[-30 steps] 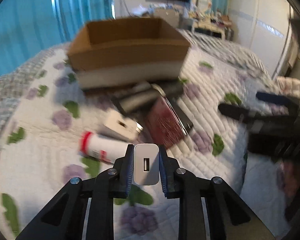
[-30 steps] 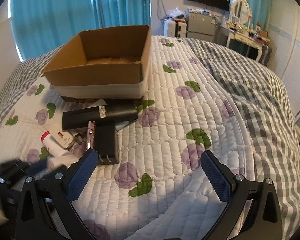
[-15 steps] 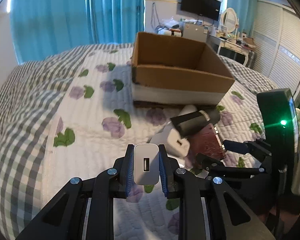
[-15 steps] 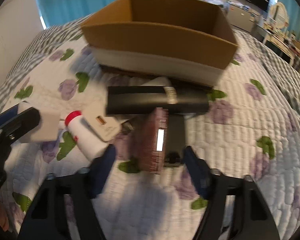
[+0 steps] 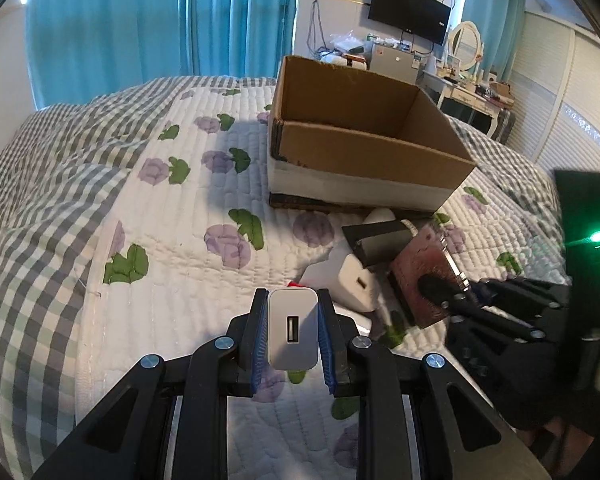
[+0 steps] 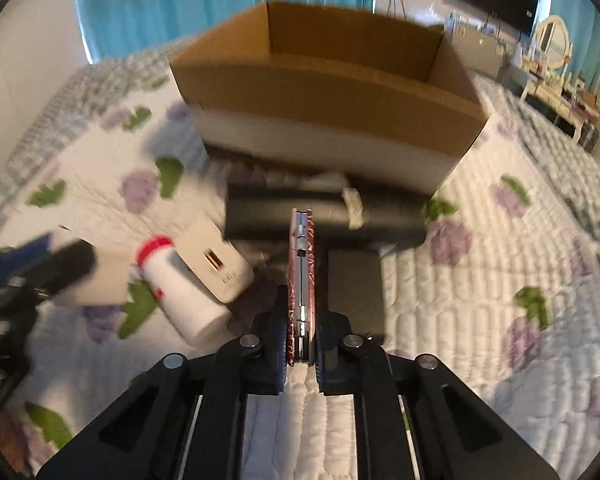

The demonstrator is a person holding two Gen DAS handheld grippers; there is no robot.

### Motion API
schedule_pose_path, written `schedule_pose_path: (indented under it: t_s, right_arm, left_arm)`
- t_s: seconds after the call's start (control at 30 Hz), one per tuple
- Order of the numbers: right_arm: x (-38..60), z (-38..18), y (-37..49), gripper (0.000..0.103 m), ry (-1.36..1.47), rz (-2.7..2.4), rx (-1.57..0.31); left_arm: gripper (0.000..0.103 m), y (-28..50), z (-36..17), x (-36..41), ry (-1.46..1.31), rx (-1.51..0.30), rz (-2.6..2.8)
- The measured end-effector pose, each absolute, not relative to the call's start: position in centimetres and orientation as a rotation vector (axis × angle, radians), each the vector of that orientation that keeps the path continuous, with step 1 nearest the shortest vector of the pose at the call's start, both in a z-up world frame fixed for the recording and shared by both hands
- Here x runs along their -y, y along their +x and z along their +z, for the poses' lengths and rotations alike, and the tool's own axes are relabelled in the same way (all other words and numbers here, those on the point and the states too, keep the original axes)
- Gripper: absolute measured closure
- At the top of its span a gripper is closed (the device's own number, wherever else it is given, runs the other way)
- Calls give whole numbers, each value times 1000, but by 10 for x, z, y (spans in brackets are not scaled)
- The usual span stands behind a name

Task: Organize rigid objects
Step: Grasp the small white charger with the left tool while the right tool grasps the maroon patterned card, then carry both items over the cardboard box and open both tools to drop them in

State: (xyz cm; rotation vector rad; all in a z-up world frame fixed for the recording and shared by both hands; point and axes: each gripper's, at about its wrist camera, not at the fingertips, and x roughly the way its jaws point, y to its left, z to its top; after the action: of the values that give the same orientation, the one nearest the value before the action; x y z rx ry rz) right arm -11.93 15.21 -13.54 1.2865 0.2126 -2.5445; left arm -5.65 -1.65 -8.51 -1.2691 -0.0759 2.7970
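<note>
My left gripper (image 5: 292,336) is shut on a white USB charger (image 5: 292,330), held above the quilt in front of the open cardboard box (image 5: 360,152). My right gripper (image 6: 301,344) is shut on the edge of a flat dark-red patterned case (image 6: 300,272), which stands on edge; the case also shows in the left wrist view (image 5: 424,276). Beside it lie a second white charger (image 6: 216,264), a white bottle with a red cap (image 6: 180,292), a long black box (image 6: 324,218) and a black adapter (image 6: 354,288). The cardboard box (image 6: 328,92) stands just behind them.
Everything rests on a white floral quilt (image 5: 172,240) over a grey checked bedspread (image 5: 40,208). Blue curtains (image 5: 140,20), a wall TV (image 5: 410,10) and a dresser (image 5: 472,96) are behind the bed. The right gripper's body (image 5: 512,320) is at the left view's right.
My right gripper moved in and closed on the dark-red case, which was lying between its open jaws. My left gripper keeps hold of the white charger and has shifted slightly.
</note>
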Motion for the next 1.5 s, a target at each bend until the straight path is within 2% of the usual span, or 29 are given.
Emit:
schedule_pose_path:
  t_s: [0.3, 0.47, 0.6, 0.77, 0.87, 1.07, 1.27, 1.3, 1.37, 1.4, 1.5]
  right_arm:
    - [-173, -35, -116, 94, 1052, -2593, -178]
    - [-176, 18, -143, 94, 933, -2640, -208]
    - [-182, 42, -179, 94, 891, -2656, -175]
    - [-188, 35, -221, 94, 924, -2657, -158]
    - [-192, 12, -243, 94, 979, -2640, -133]
    - [-204, -32, -263, 94, 1069, -2608, -121]
    - [-206, -47, -267, 94, 1096, -2595, -118]
    - [-206, -46, -268, 94, 1097, -2598, -117]
    - [-205, -43, -271, 94, 1093, -2602, -121]
    - [-203, -42, -272, 94, 1090, -2604, -127]
    - [-199, -43, -281, 93, 1104, -2600, -136]
  left_arm:
    - [80, -72, -11, -9, -1122, -5, 2812]
    - [80, -117, 29, -22, -1023, -108, 2856]
    - [80, -167, 40, -29, -1014, -102, 2845]
    - [80, -226, 14, -37, -1062, -105, 2846]
    - [80, -248, -14, -40, -1127, -109, 2823]
    - [80, -262, -53, -44, -1213, -150, 2786]
    - [77, -265, -58, -52, -1232, -201, 2759]
    - [74, -266, -55, -51, -1229, -191, 2766]
    - [51, -265, -46, -47, -1193, -164, 2795]
    - [36, -263, -43, -44, -1172, -155, 2812]
    - [34, -259, -32, -39, -1124, -157, 2840]
